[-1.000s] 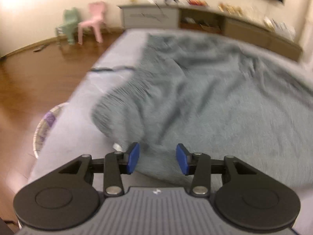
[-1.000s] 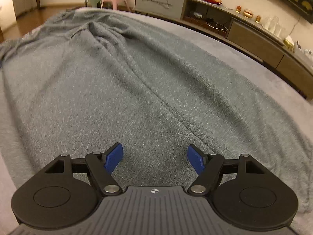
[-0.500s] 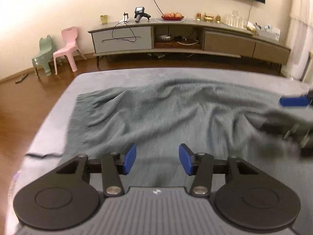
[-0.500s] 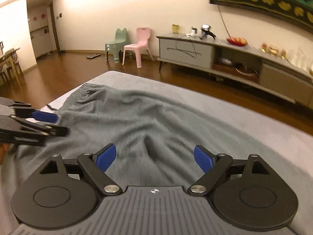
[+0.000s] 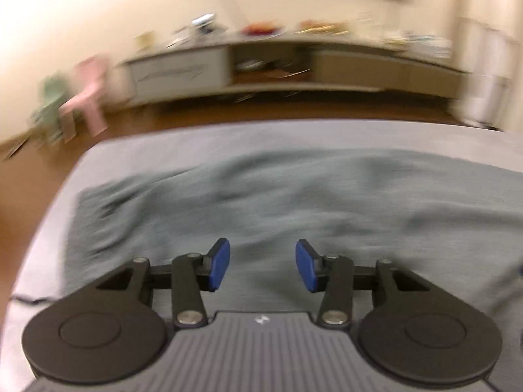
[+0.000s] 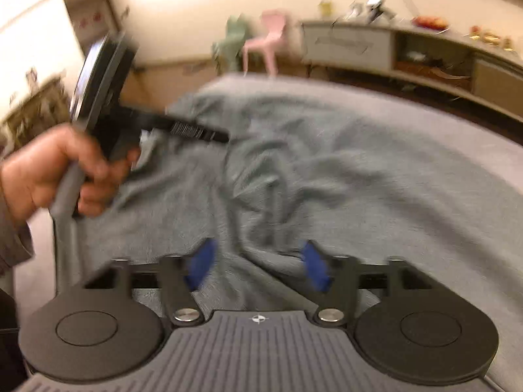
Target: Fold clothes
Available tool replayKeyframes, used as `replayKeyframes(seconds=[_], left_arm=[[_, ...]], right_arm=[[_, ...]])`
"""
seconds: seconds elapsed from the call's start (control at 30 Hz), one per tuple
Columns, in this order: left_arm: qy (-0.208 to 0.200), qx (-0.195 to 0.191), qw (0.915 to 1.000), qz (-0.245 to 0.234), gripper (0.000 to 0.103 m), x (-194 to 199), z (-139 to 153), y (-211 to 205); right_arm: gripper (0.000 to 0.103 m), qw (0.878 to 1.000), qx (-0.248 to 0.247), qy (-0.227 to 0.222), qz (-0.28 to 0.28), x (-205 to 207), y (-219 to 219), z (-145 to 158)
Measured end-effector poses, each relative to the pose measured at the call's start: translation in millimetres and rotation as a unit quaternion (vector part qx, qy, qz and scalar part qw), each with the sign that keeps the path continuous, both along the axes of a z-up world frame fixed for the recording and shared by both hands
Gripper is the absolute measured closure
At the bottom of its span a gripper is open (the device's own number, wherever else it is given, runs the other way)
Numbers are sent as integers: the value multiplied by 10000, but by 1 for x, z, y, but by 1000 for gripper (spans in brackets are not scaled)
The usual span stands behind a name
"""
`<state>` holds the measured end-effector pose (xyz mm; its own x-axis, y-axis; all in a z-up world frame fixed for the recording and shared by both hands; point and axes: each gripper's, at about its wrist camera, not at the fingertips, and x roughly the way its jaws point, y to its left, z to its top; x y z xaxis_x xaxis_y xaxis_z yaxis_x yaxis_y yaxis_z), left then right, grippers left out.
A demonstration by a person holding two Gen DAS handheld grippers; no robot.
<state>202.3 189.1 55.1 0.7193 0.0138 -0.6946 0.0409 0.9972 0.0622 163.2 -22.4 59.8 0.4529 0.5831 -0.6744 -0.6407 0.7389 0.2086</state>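
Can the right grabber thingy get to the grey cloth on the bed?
Probably yes. The right gripper hovers just over the grey garment, its jaws closing with nothing pinched between them, and nothing blocks the way. The left gripper sits off to the side.

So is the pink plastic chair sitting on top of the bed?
No, the pink plastic chair stands on the wooden floor beyond the grey bed.

- Garment (image 5: 294, 202): soft grey knit cloth, matt, creased.
- Cover (image 5: 228, 140): smooth pale fabric.
- Floor (image 5: 39, 176): glossy wood, though blurred.
- Pads (image 5: 218, 269): blue, probably rubbery.
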Motion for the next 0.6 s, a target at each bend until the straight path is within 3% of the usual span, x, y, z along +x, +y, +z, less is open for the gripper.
replayKeyframes(seconds=[0.07, 0.17, 0.23, 0.33, 0.43, 0.5, 0.6], left_arm=[[-70, 94, 9983, -568, 57, -8, -1, -38], [-28, 499, 9939, -981, 57, -16, -16, -79], [234, 592, 9928, -1019, 57, -17, -29, -84], [417, 614, 9923, -992, 58, -27, -39, -80], [745, 441, 9925, -858, 58, -37, -32, -66], [759, 567, 9917, -872, 58, -48, -27, -61], [380, 561, 9949, -747, 59, -73, 0, -52]], right_arm=[[28, 9991, 61, -111, -398, -3, -44, 12], [28, 9892, -253, -252, -1420, -6, -130, 16], [28, 9699, -636, -382, -2317, -4, -199, 10], [32, 9321, -1142, -139, -3435, 11, -290, -19], [37, 9080, -1184, 296, -4008, 25, -355, -49], [38, 9078, -1112, 219, -4037, 28, -372, -55], [36, 9136, -829, 113, -3979, 14, -378, -36]])
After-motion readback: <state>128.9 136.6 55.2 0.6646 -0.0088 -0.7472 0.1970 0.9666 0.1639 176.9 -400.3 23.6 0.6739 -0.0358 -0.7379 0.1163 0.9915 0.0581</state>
